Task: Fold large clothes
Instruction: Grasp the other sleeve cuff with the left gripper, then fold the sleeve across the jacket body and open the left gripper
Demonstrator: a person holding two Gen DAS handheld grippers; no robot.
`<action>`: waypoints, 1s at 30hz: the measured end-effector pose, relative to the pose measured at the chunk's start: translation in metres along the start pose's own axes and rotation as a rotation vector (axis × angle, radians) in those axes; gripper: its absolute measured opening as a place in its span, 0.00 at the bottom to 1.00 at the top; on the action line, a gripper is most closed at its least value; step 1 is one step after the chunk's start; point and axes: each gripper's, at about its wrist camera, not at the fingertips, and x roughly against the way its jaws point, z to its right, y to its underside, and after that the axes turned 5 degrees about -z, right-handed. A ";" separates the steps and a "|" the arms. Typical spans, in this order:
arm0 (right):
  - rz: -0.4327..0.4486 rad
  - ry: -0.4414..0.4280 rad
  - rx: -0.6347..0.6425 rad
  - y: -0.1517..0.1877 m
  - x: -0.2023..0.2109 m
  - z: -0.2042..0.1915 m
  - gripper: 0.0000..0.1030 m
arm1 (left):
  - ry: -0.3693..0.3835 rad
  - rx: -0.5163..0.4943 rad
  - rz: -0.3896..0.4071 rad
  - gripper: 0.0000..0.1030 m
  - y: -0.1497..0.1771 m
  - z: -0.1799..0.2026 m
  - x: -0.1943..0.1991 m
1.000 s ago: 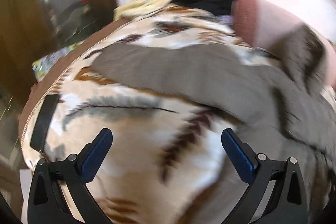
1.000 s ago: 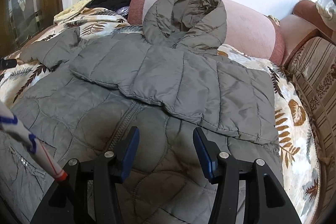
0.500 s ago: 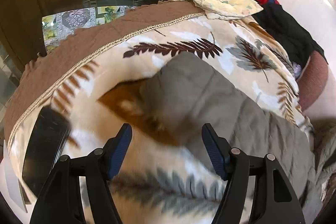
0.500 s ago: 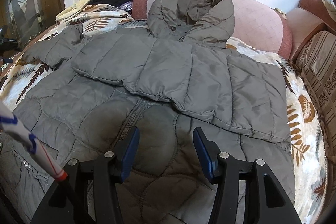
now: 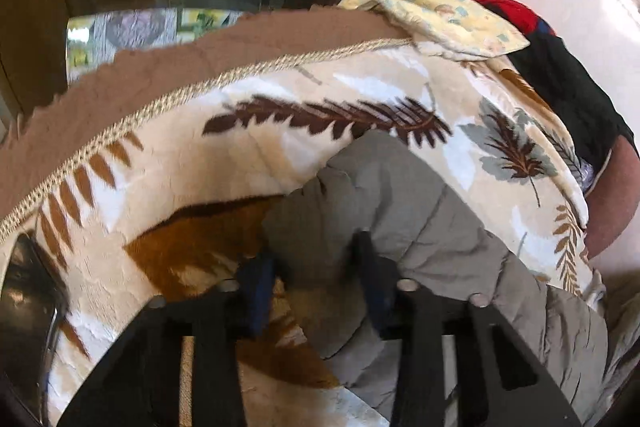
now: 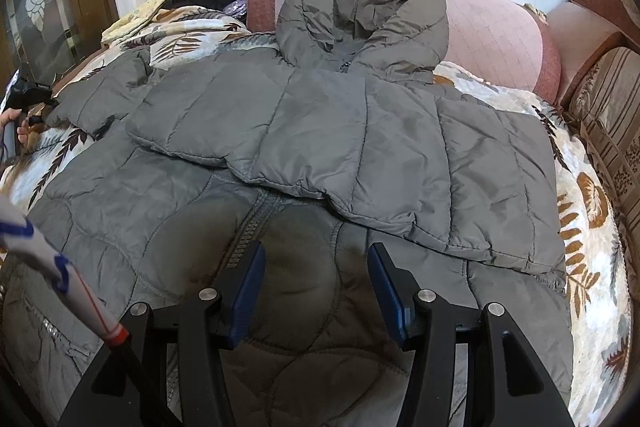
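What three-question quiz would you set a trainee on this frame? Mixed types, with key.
1. Multiple choice: what lies between the jaws of the left gripper?
A. a yellow cloth
B. the sleeve end of the grey jacket
C. a black garment
2. True or false: the right gripper is clamped on the jacket's hem.
3. Short answer: what does the hood lean against?

Key
1. B. The jaws have just been closing, with the sleeve end between them.
2. False. Its jaws stand open over the jacket's front, gripping nothing.
3. The pink bolster along the wall.
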 end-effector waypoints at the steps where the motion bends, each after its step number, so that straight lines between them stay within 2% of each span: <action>1: -0.002 -0.001 -0.005 0.000 -0.001 0.001 0.55 | -0.003 -0.018 0.013 0.25 0.000 0.004 0.004; 4: 0.002 0.002 -0.019 -0.001 0.000 0.006 0.55 | -0.004 -0.054 0.043 0.21 -0.002 0.012 0.020; 11: 0.016 0.046 -0.048 -0.002 0.007 0.017 0.55 | 0.044 -0.147 0.111 0.20 -0.003 0.045 0.083; 13: 0.000 0.080 -0.056 -0.002 0.005 0.021 0.55 | 0.063 -0.181 0.130 0.19 0.001 0.059 0.103; 16: -0.068 0.118 -0.053 -0.001 -0.009 0.030 0.57 | 0.097 -0.239 0.162 0.19 0.010 0.083 0.139; 19: -0.100 0.065 -0.093 0.001 -0.016 0.040 0.57 | 0.148 -0.296 0.187 0.19 0.022 0.113 0.179; 25: 0.009 0.062 -0.133 -0.002 0.016 0.051 0.57 | 0.232 -0.435 0.230 0.19 0.061 0.175 0.256; 30: 0.067 0.071 -0.200 -0.001 0.035 0.070 0.57 | 0.296 -0.583 0.255 0.19 0.116 0.238 0.316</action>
